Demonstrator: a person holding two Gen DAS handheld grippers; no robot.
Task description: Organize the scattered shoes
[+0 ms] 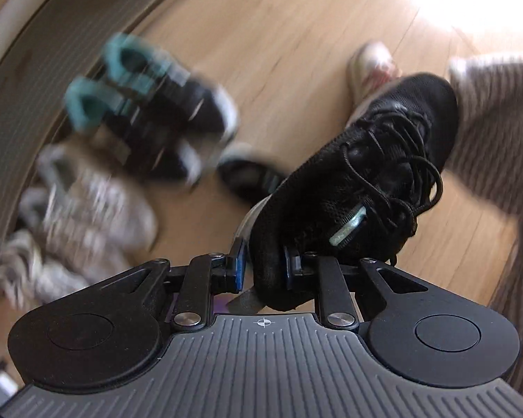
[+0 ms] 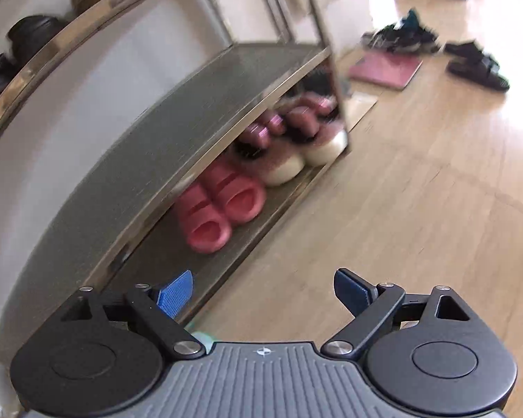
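Observation:
My left gripper is shut on the heel collar of a black lace-up sneaker and holds it above the wooden floor, toe pointing away. Below it, blurred, a black and teal pair and a grey-white pair stand side by side by the shoe rack edge. A lone black shoe lies between them and the held one. My right gripper is open and empty above the floor beside the shoe rack, whose middle shelf is bare.
The rack's bottom shelf holds pink slippers and furry pink and white slippers. Dark shoes sit on an upper shelf. Black sandals, a pile of sneakers and a pink mat lie far off. A white shoe and striped fabric are near the held sneaker.

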